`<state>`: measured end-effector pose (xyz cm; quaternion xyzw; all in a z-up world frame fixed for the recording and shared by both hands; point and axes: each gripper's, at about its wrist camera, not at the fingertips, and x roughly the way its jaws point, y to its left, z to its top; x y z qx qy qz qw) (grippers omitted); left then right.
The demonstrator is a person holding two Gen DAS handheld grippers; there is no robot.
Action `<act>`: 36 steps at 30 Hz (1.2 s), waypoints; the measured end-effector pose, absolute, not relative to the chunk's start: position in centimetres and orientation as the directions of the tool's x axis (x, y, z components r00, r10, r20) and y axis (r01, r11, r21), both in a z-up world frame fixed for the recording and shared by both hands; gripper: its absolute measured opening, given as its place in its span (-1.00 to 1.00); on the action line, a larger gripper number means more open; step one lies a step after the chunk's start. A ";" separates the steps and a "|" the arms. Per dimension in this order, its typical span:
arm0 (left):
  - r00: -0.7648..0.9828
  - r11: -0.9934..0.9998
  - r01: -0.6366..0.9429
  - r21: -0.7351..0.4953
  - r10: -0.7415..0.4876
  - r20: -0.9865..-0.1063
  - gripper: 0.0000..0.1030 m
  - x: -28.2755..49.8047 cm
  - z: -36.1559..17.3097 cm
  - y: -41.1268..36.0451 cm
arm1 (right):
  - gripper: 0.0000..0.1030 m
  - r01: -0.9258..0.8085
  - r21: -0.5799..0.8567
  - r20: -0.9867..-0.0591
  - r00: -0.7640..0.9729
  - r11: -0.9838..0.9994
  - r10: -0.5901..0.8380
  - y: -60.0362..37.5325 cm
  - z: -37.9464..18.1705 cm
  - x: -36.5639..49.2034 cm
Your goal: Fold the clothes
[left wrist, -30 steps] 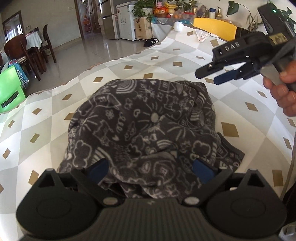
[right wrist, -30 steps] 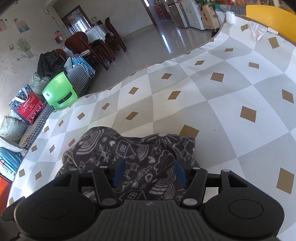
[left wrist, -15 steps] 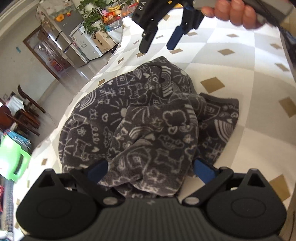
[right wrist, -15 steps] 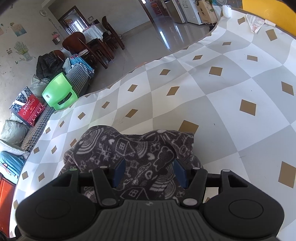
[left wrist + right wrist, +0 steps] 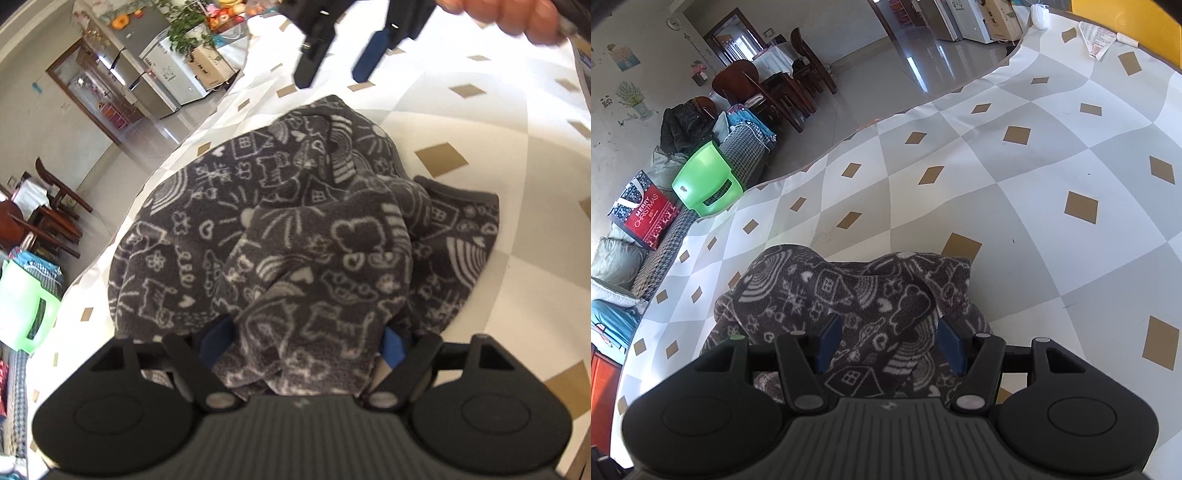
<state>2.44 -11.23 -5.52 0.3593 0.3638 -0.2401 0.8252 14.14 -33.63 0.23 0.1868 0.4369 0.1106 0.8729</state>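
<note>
From the right wrist cam we're looking down over our right gripper (image 5: 888, 341) at a dark grey fleece garment (image 5: 849, 291) with white doodle prints, houses, hearts, rainbows, all bunched up on the table. The blue pads (image 5: 829, 341) sit on either side of a raised fold of the fleece, though we can't tell if they're actually pinching it. The tablecloth (image 5: 1015, 177) is a grey and white diamond pattern with little tan diamonds. Off the table's far edge there's a lime green plastic chair (image 5: 707, 182), a red "Merry Christmas" bag (image 5: 646, 214) on a houndstooth bench, and dark wooden dining chairs (image 5: 764, 92) further back on a glossy tiled floor.
</note>
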 end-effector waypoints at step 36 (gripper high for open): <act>0.586 0.762 0.603 0.234 -0.225 -0.779 0.42 4.9 -2.7 -9.4 | 0.11 -0.229 0.347 -0.841 0.353 0.910 0.410 -29.2 -3.5 13.6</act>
